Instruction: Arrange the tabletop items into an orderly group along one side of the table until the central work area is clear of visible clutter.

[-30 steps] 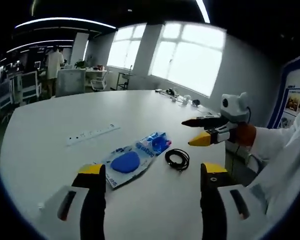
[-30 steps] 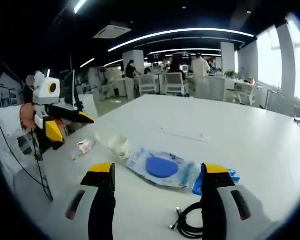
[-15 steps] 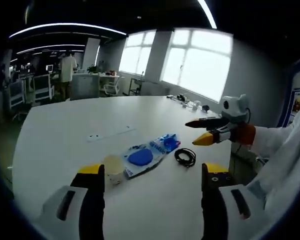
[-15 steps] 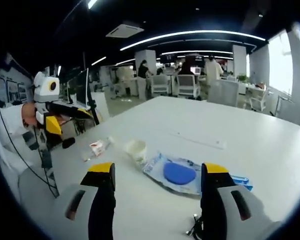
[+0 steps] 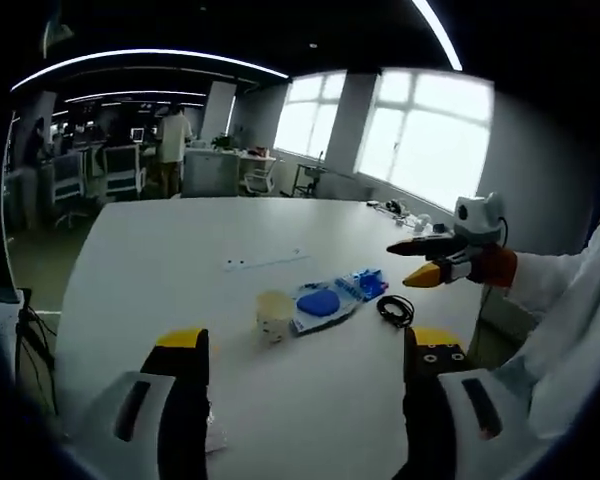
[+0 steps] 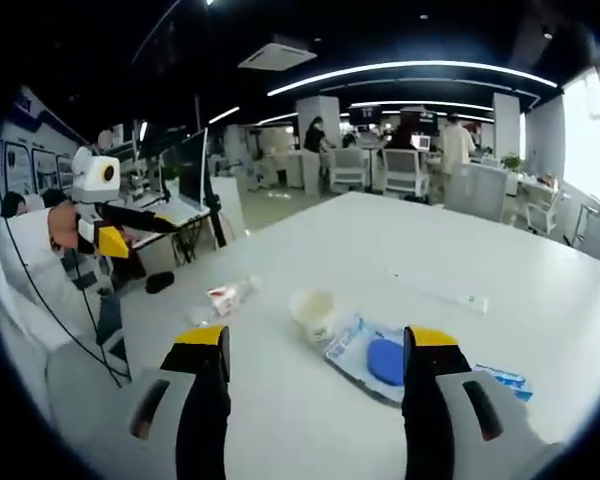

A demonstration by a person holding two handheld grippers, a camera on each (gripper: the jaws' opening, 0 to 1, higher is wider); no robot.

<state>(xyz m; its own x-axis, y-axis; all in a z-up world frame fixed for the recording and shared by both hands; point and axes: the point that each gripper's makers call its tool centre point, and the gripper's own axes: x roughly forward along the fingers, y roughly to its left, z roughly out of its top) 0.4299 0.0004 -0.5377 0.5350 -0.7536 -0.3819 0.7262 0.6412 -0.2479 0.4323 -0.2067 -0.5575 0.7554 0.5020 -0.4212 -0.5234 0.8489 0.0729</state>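
Left gripper view: left gripper (image 5: 300, 350) is hovering over the table (image 5: 160, 260), jaws spread wide, gripping nothing. Cup (image 5: 275, 313) is sitting upright between and beyond the fingers, touching the blue-and-clear packet (image 5: 325, 303); black cable (image 5: 394, 310) is lying coiled just beside the packet. Right gripper view: right gripper (image 6: 315, 350) is also gaping, empty. Small wrapper (image 6: 227, 295) is lying near the cup (image 6: 313, 312), well apart from the white strip (image 6: 445, 292).

A small cream paper cup (image 5: 274, 312) stands upright on the white bench (image 5: 160, 270), just beside a clear packet (image 5: 325, 303) lying flat with a blue round pad inside. A blue wrapper (image 5: 369, 283) touches the packet's far end, and a coiled black cable (image 5: 394, 310) lies near the bench edge. A white power strip (image 5: 265, 261) lies toward the bench's middle. A small crumpled wrapper (image 6: 228, 295) lies apart from the cup.
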